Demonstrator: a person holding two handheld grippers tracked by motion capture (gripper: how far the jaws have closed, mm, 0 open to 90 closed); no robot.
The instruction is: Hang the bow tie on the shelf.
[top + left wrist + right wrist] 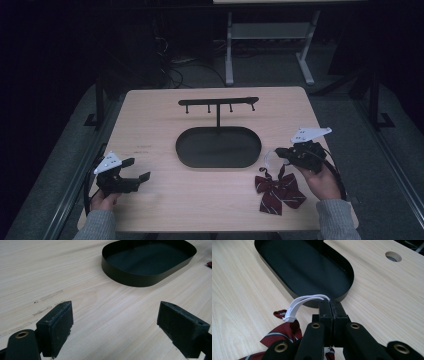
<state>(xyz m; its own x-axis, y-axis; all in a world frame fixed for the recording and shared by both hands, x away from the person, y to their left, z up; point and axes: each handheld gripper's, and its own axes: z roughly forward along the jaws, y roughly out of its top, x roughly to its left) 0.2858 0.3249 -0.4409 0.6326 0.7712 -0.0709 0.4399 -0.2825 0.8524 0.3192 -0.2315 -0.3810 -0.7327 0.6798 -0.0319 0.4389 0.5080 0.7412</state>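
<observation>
A dark red striped bow tie (279,191) lies on the wooden table near its front right; its white elastic strap (270,158) loops up from it. My right gripper (280,152) is shut on that white strap (305,300), just beside the rim of the black oval tray (307,270). The bow tie's red cloth (284,332) hangs under the jaws. A black stand with a hook bar (218,103) rises from the back of the oval tray (218,146). My left gripper (137,170) rests at the front left, open, with bare table between its pads (58,325).
The table (160,125) is light wood with a cable hole (393,256) near one corner. Faint scuff marks (47,296) lie ahead of my left gripper. Beyond the far edge stands the white frame of another table (270,45) on a dark floor.
</observation>
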